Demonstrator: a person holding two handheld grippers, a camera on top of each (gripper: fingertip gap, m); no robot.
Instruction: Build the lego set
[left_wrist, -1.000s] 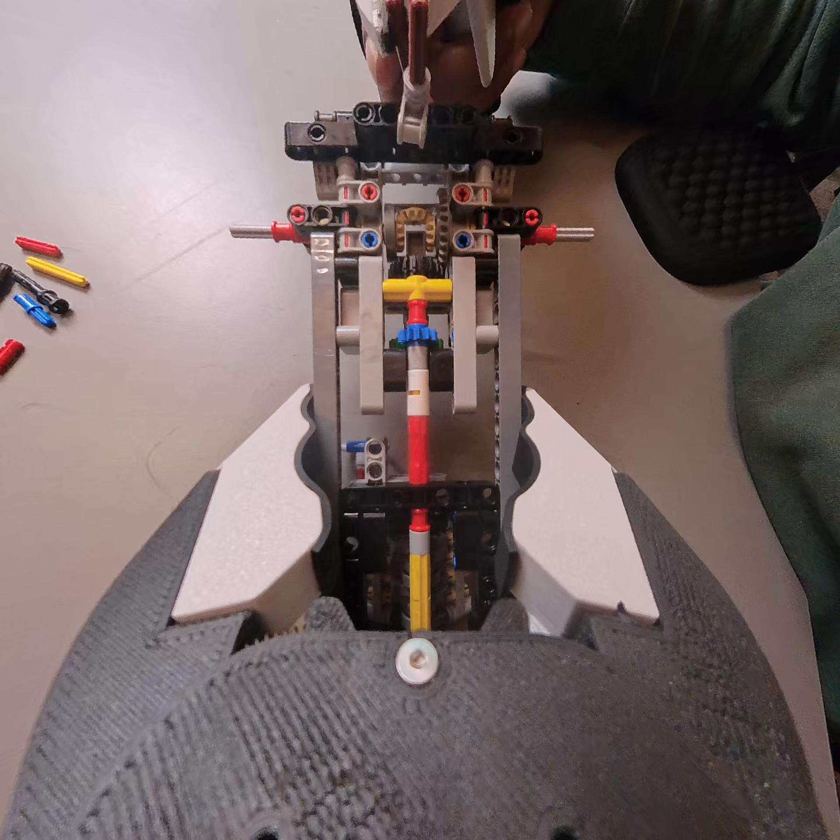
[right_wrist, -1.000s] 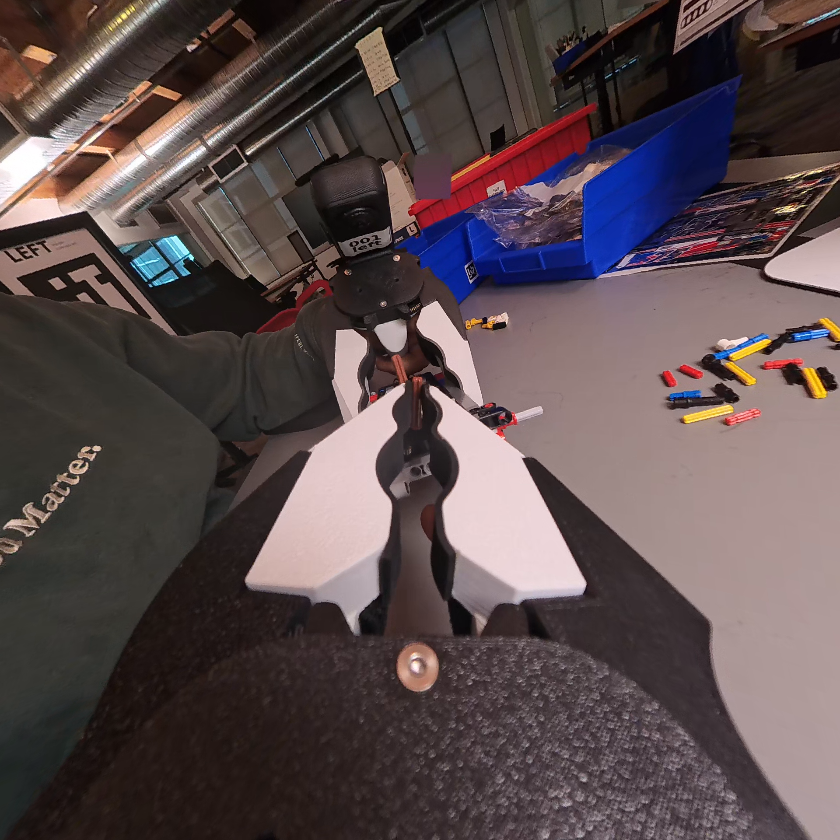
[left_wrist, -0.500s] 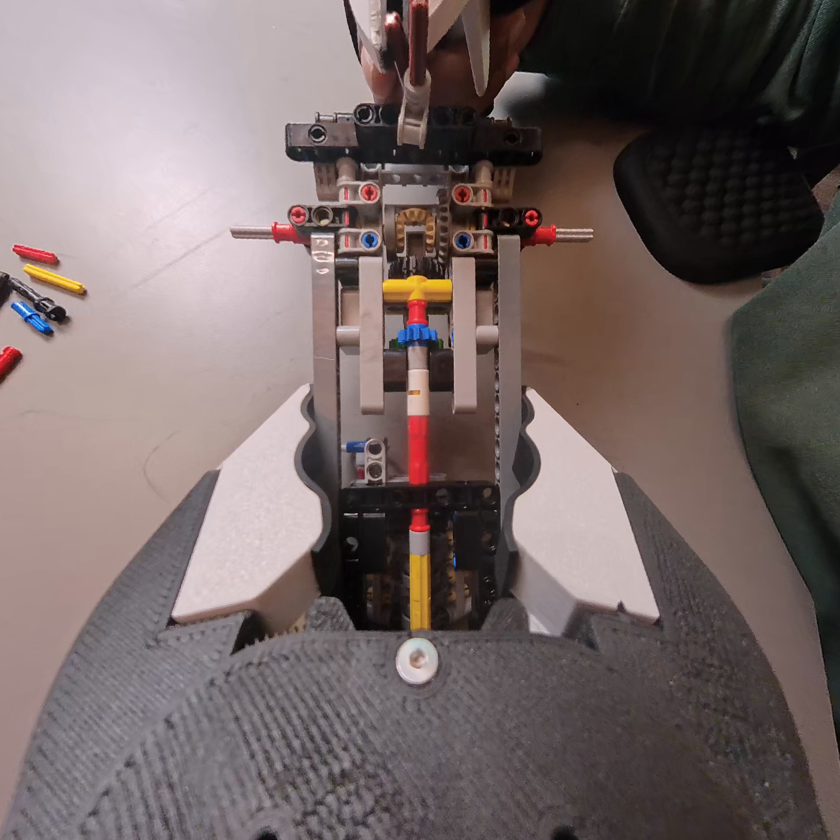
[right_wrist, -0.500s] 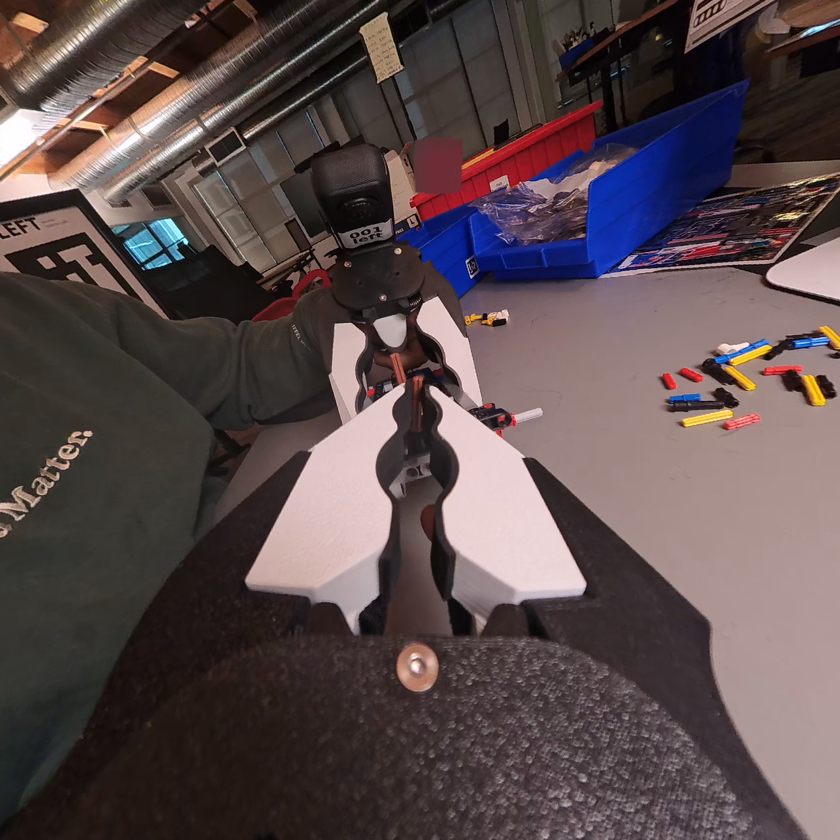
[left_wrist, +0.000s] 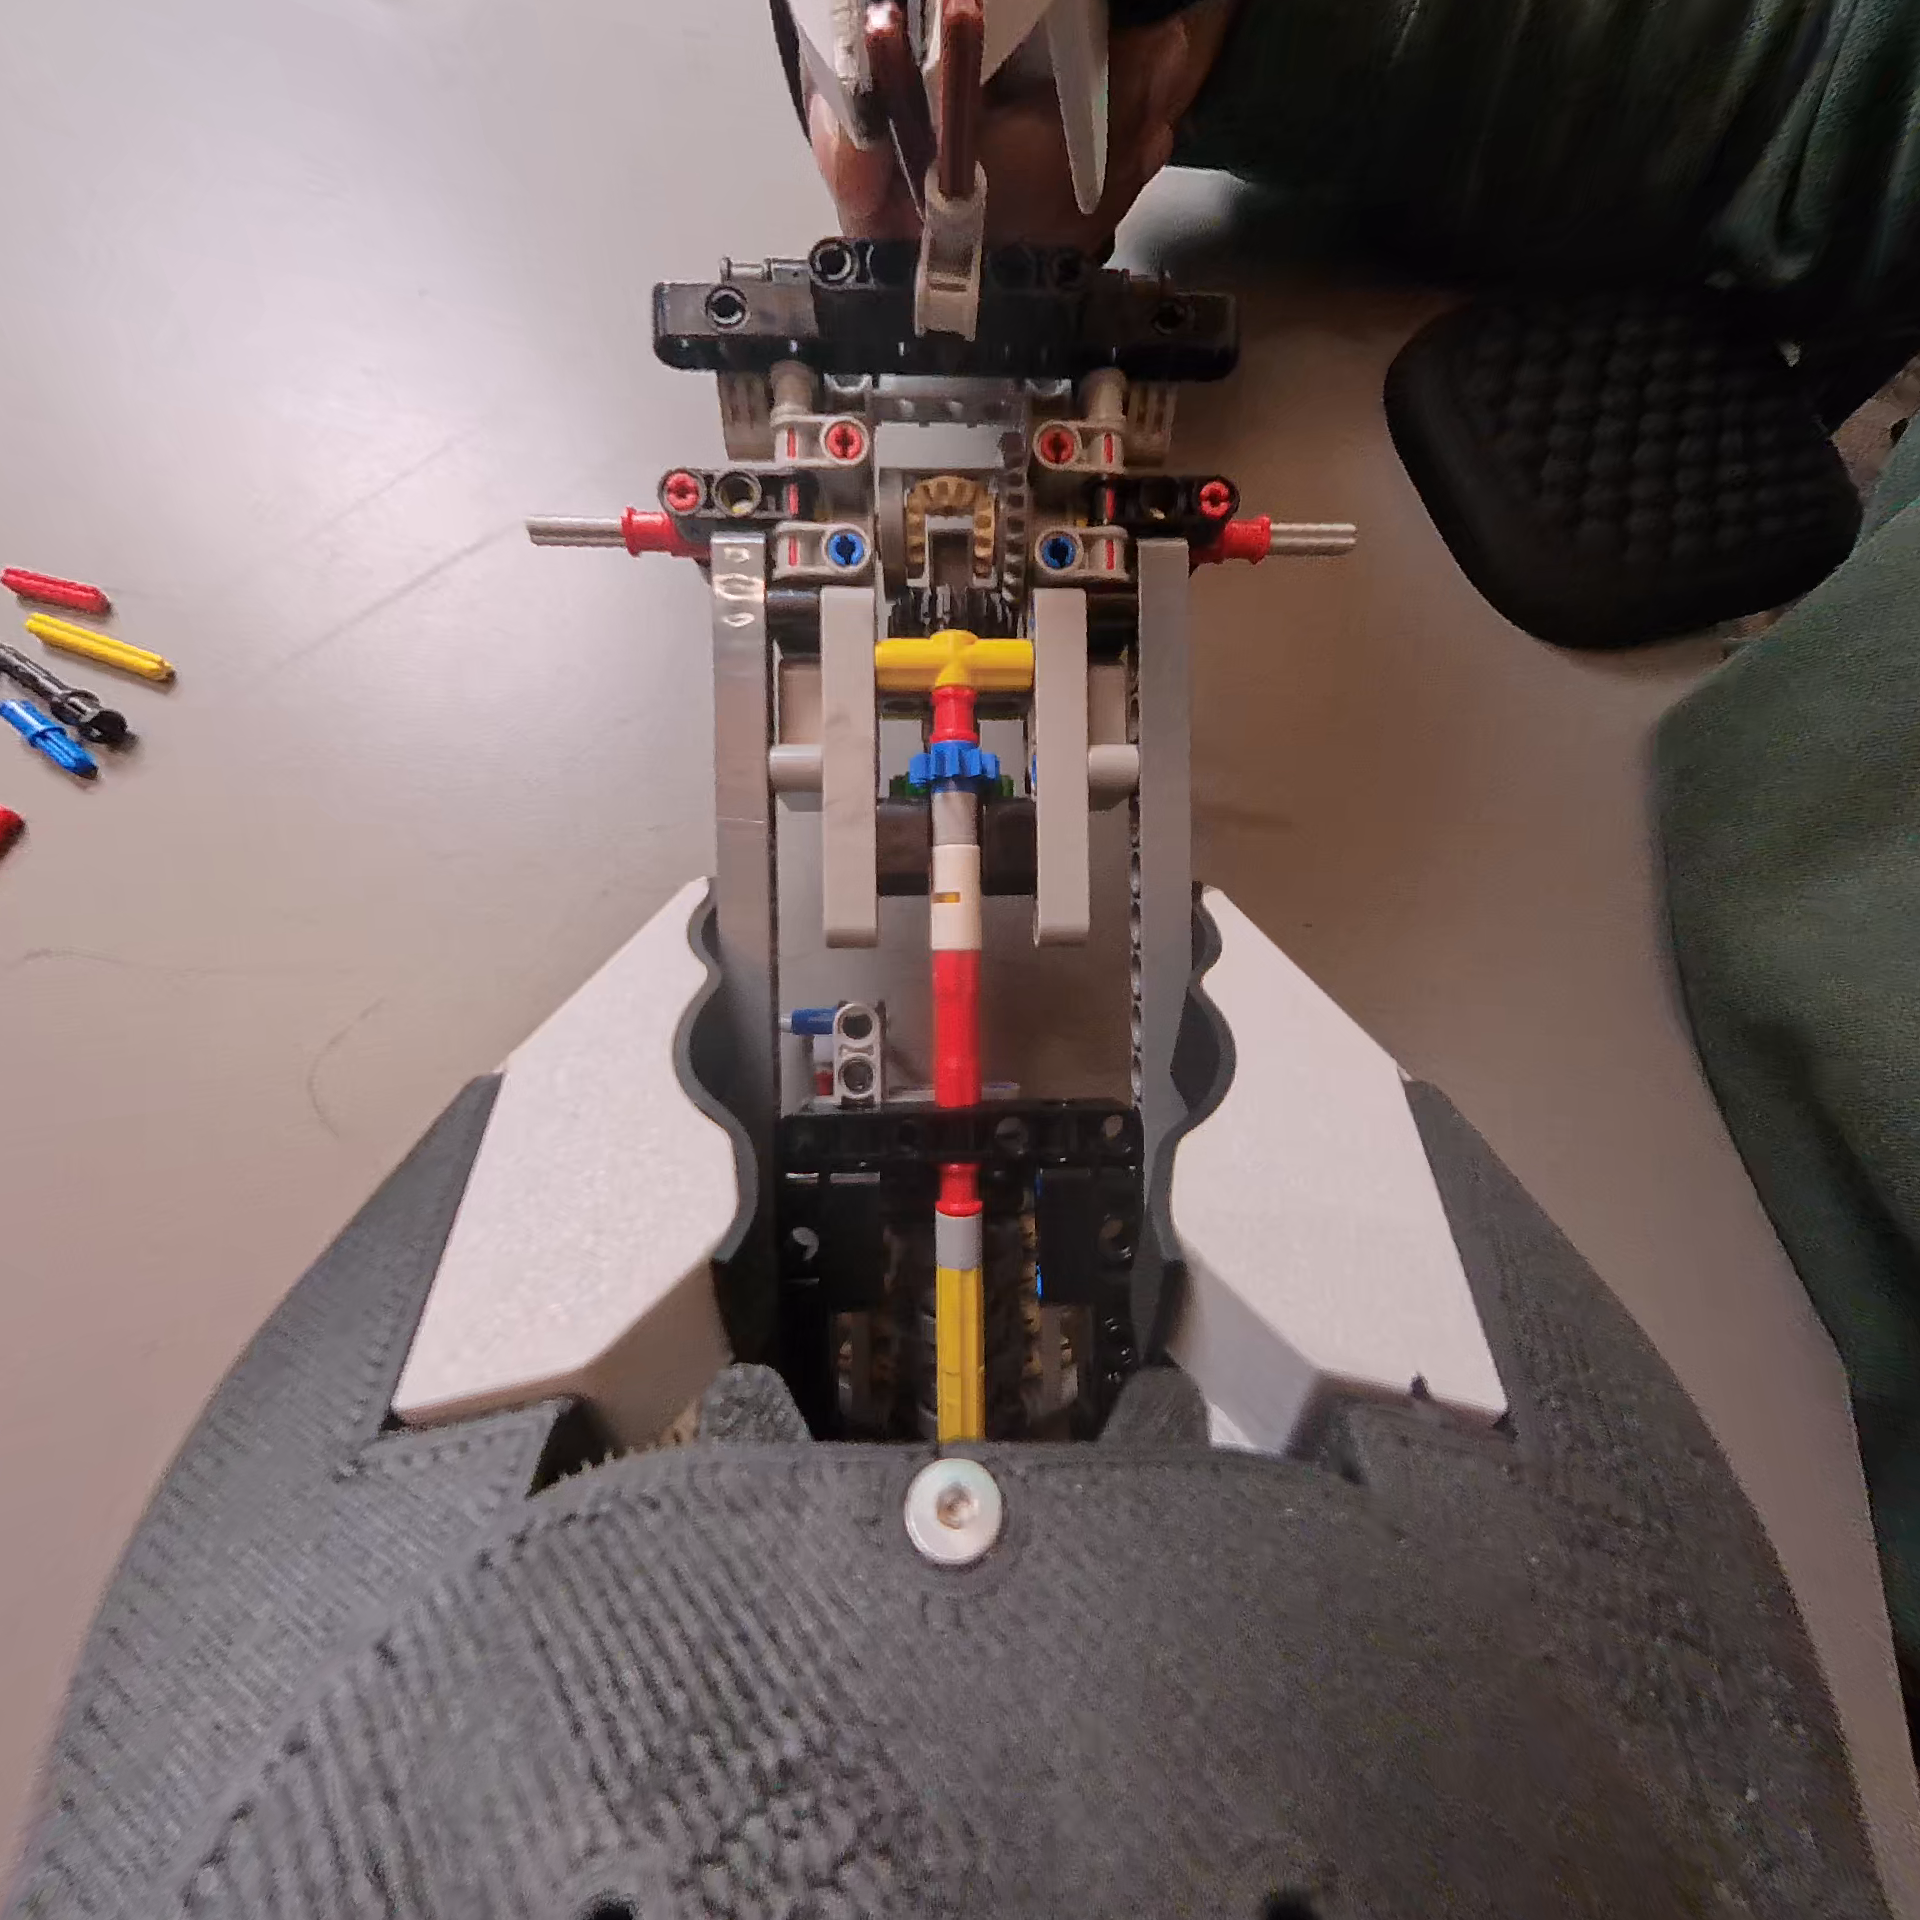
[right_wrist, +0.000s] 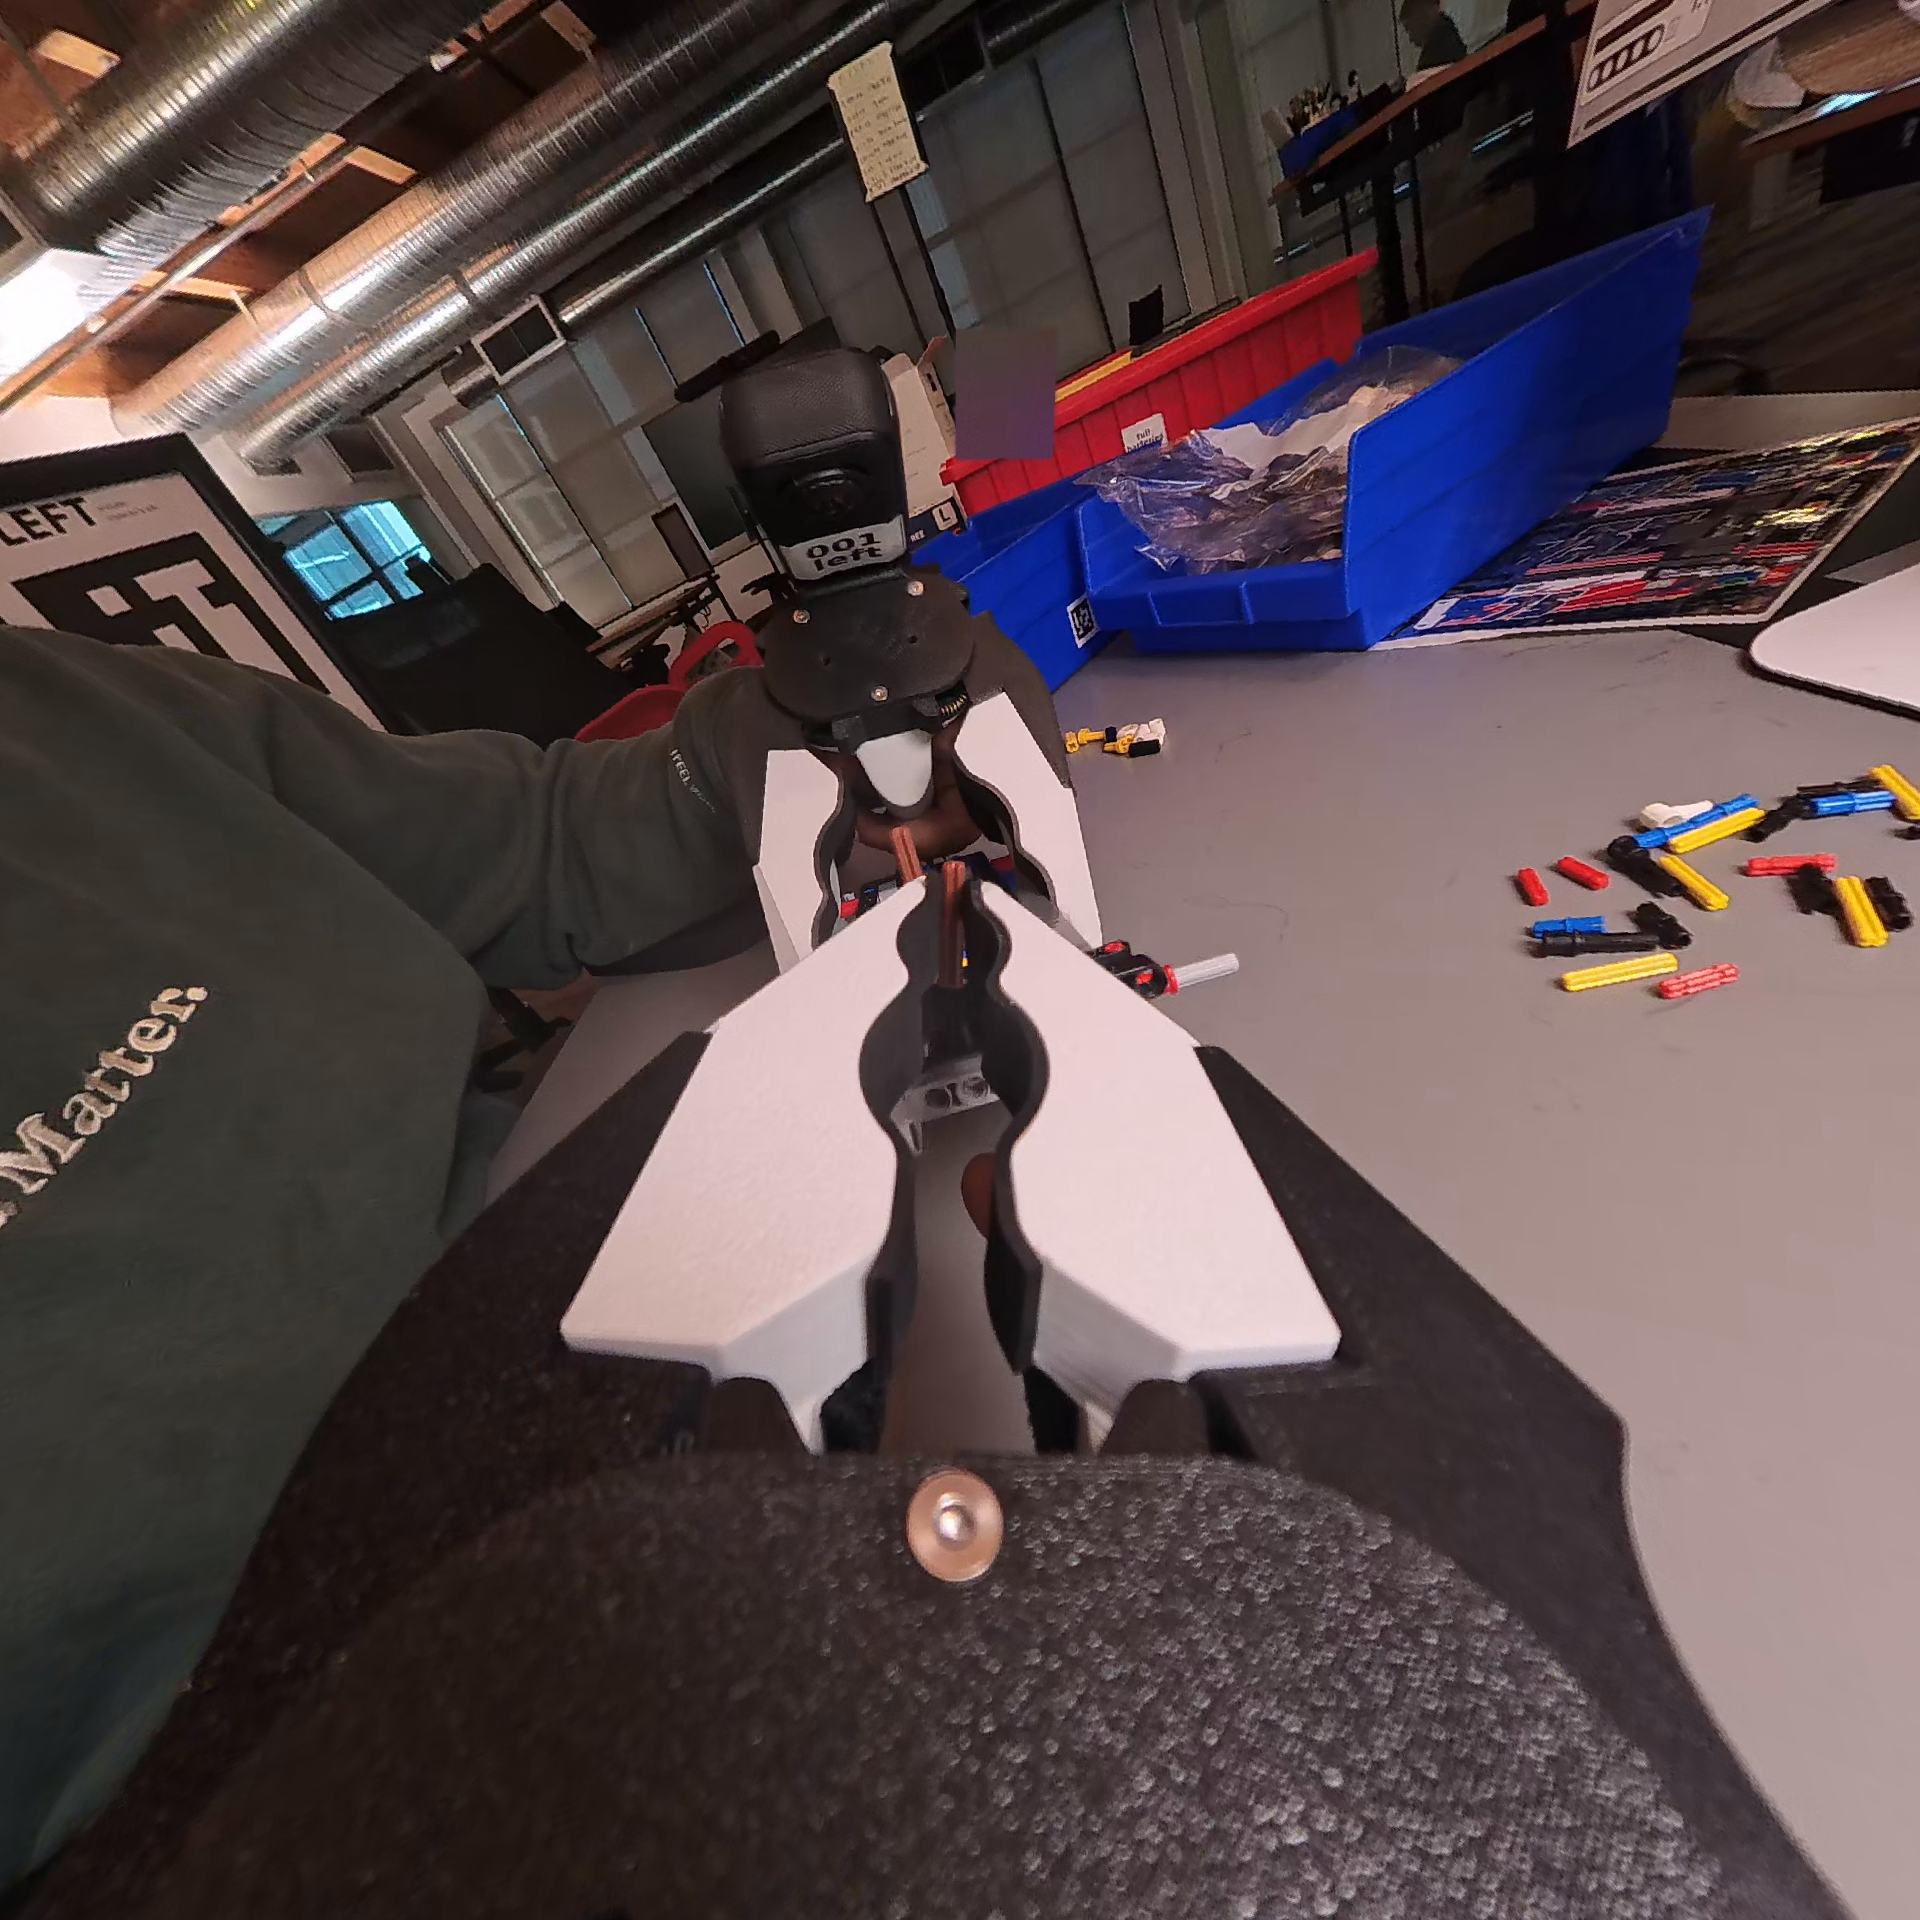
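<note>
Long grey-and-black brick chassis lay lengthwise between the left gripper fingers, clamped, pointing away along them; the right gripper pinched a brown axle at its far end.

Right gripper closed on a brown axle. Left gripper faces it just beyond. Loose pins lie far right on the grey table.

Bare tabletop is lying open to you left of the lego chassis; loose pins are crowding its far-left edge. On the right, your green sleeve and a black pad are blocking passage.
</note>
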